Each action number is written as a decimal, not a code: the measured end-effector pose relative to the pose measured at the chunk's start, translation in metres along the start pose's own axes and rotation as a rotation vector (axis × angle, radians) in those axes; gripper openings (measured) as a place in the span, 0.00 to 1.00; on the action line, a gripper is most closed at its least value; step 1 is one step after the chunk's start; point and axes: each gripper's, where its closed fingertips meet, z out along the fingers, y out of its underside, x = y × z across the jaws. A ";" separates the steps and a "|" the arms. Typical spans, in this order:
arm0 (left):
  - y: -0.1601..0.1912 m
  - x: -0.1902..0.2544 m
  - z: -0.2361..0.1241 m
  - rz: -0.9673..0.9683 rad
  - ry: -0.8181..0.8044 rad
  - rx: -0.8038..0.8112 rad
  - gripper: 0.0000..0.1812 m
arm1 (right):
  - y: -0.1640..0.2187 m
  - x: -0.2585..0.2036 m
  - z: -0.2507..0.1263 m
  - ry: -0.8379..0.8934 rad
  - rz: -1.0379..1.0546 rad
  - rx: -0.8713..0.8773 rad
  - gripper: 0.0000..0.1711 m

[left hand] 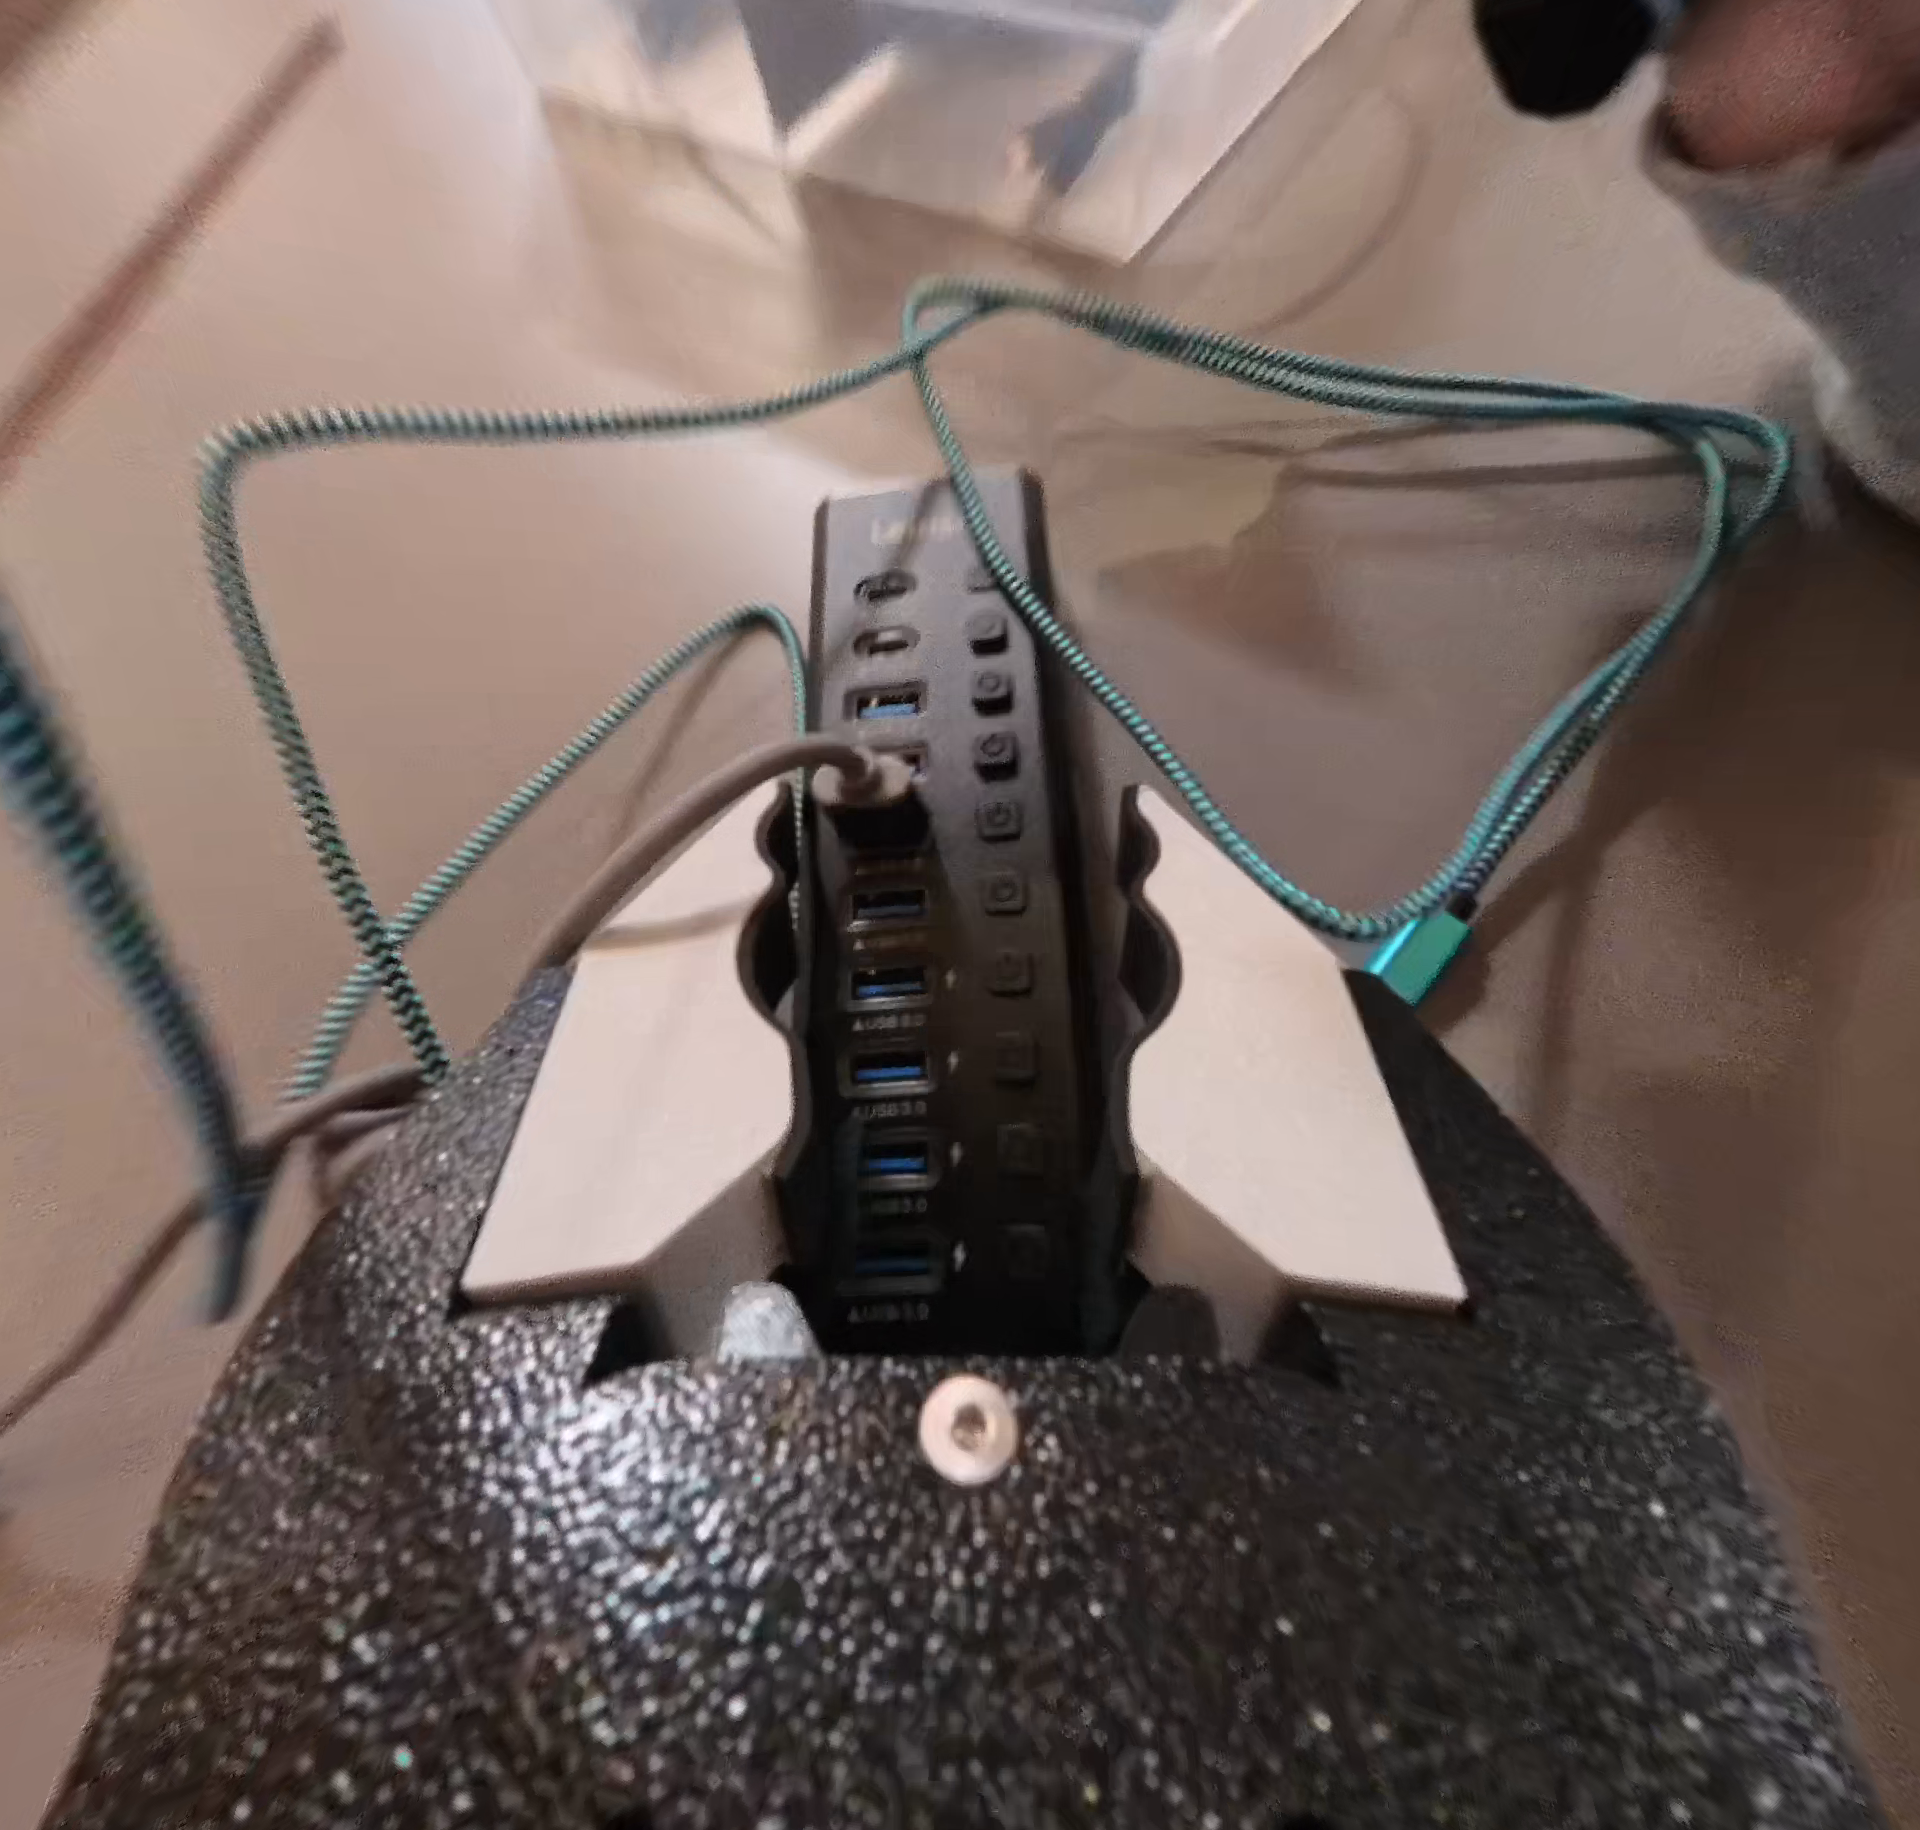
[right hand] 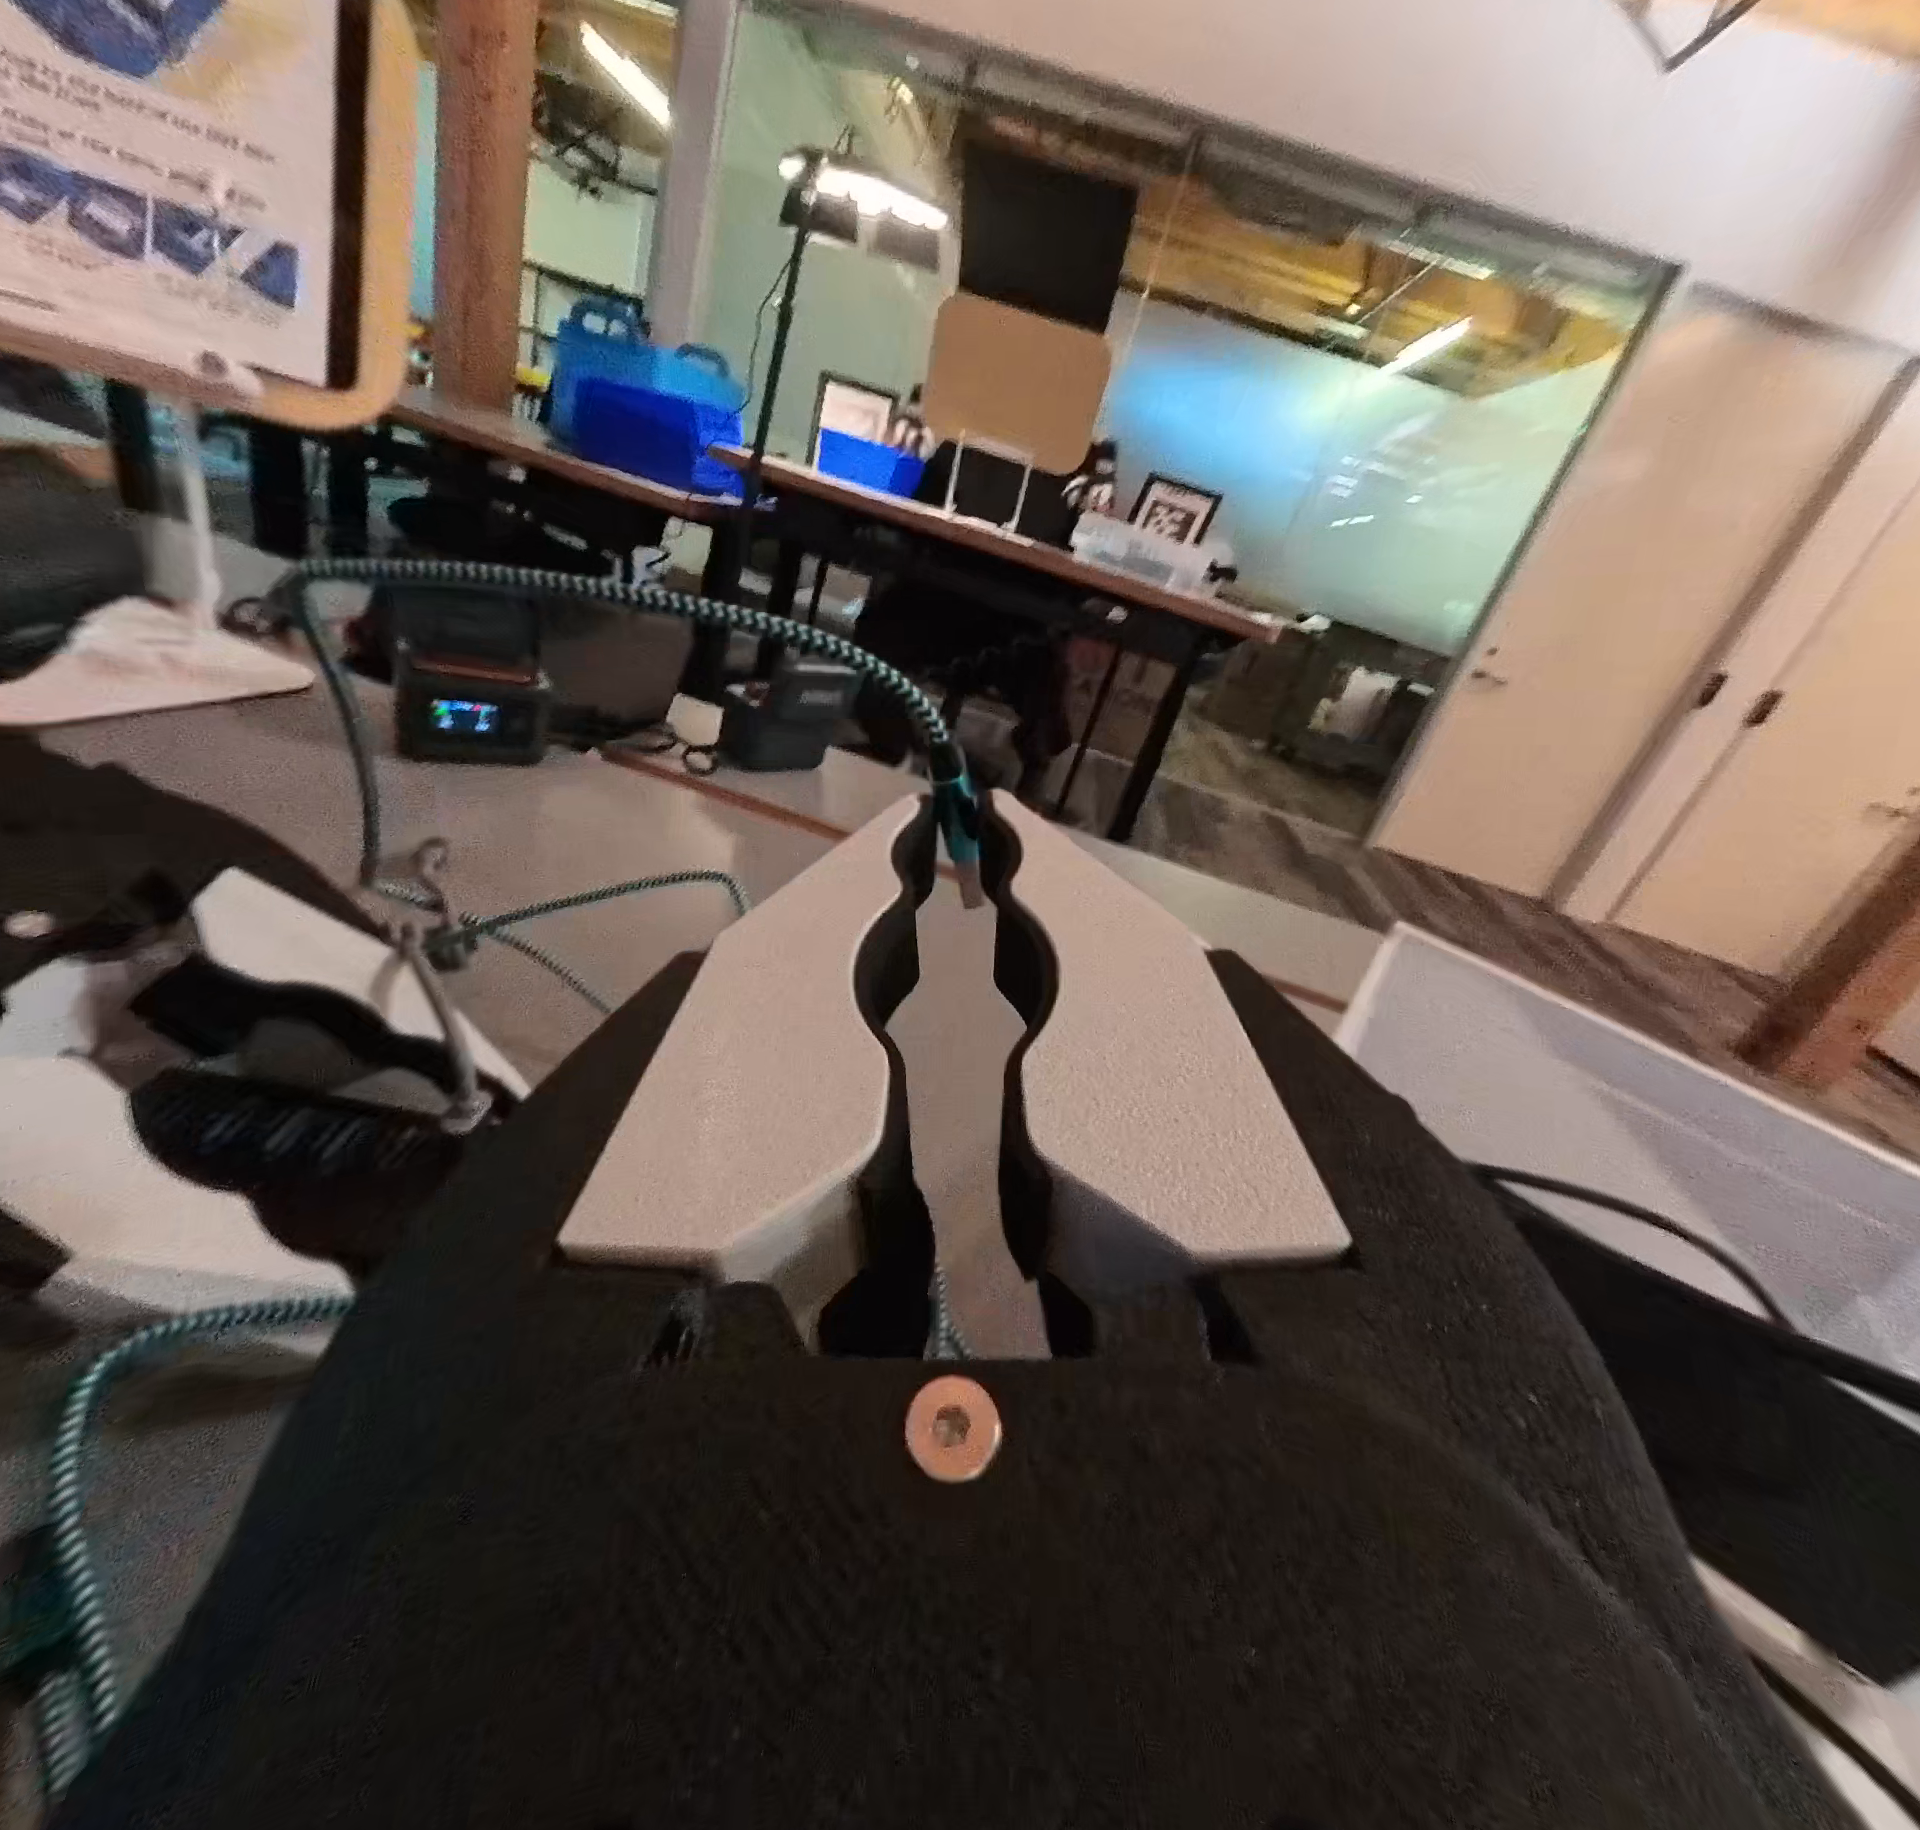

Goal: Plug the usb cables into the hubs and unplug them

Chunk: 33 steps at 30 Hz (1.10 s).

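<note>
2 grippers (left hand: 951, 814) (right hand: 958, 824), both clamped level

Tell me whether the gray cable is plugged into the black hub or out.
Plugged in. The gray cable ends in a plug seated in a port on the black USB hub, which the left claw grips.

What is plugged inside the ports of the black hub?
One grey cable sits in a port of the black hub held by the left gripper. Other visible ports look empty; the hub's near end is hidden.
</note>
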 end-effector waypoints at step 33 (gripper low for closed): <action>-0.037 0.019 -0.035 0.281 0.036 0.341 0.19 | -0.297 0.178 0.093 0.095 -0.292 0.038 0.04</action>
